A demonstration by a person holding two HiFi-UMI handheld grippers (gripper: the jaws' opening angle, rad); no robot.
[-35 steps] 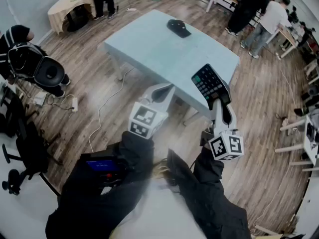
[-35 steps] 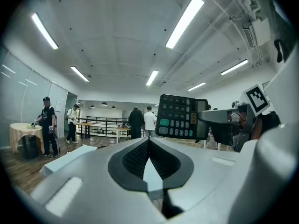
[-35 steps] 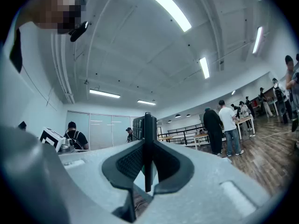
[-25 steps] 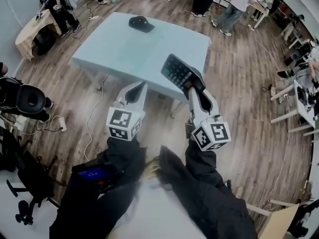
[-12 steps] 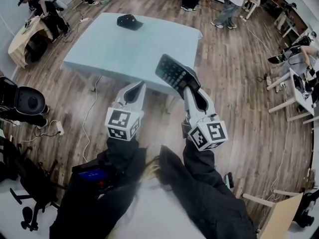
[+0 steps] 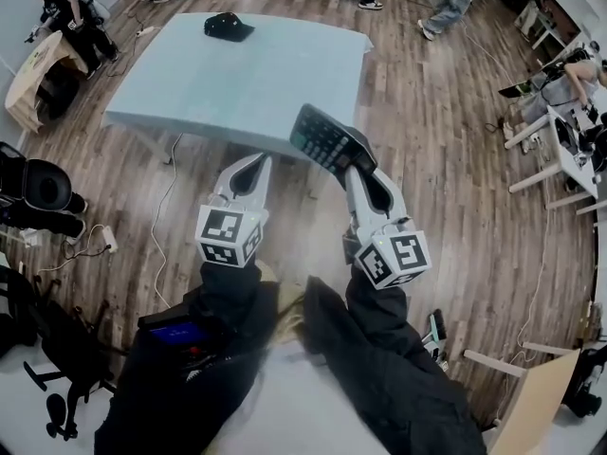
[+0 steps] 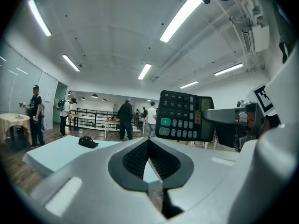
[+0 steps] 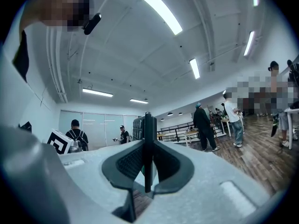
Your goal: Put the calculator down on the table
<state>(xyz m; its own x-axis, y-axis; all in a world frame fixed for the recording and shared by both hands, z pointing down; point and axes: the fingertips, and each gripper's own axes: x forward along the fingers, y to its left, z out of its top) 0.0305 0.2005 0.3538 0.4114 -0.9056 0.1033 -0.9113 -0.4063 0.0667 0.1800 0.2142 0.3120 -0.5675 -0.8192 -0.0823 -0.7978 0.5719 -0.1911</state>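
Observation:
A black calculator with a green key is pinched edge-on by my right gripper, which is shut on its lower end. It hangs tilted in the air over the near edge of the light blue table. In the right gripper view the calculator shows as a thin dark slab between the pads. My left gripper is beside it to the left, shut with nothing in it. From the left gripper view the calculator faces me, keys visible, and the left gripper has its tips together.
A black cap lies at the table's far side, also seen as the cap in the left gripper view. Several people stand beyond the table. A black chair and floor cables are at the left, desks at the right.
Both grippers have come nearer to the table's near edge and lower. The calculator stays clamped in the right gripper. The left gripper keeps pace beside it, still shut.

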